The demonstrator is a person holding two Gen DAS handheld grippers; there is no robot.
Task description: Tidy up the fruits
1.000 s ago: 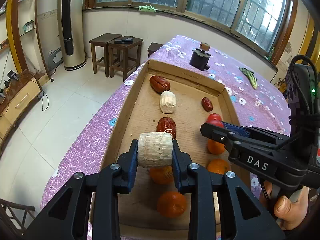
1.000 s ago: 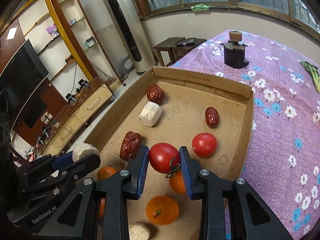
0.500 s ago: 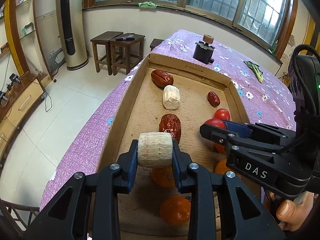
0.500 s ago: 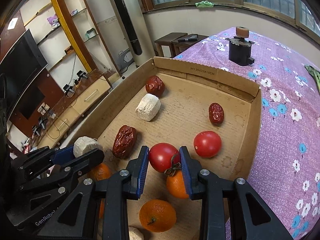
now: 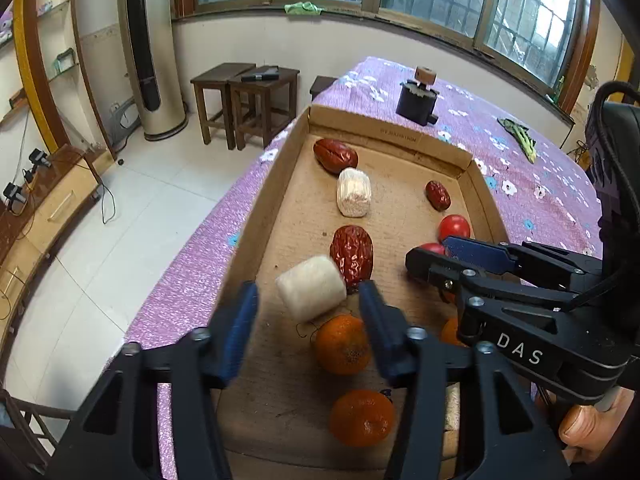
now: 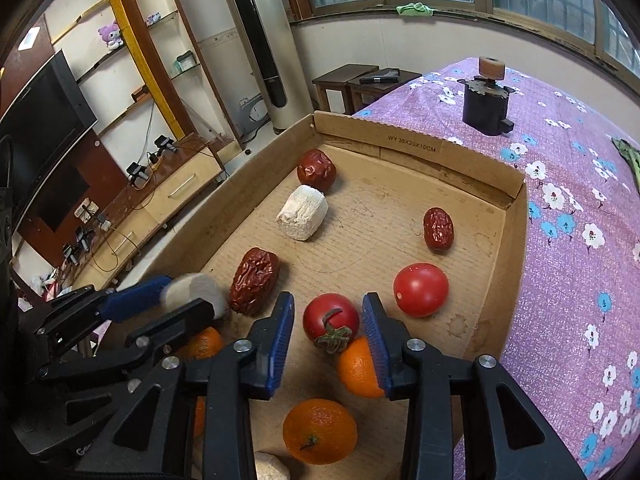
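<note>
My left gripper has just been opening: its jaws stand apart from the pale ribbed cylinder between them, just beside a wrinkled dark-red date in the shallow cardboard tray. My right gripper has just been opening too, its pads clear of the round red tomato between them, near the tray's right wall.

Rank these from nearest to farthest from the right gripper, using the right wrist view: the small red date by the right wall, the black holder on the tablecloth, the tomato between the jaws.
1. Tomato, between the right gripper's open jaws.
2. Small red date, farther in, near the box's right wall.
3. Black holder, beyond the box on the purple tablecloth.
</note>
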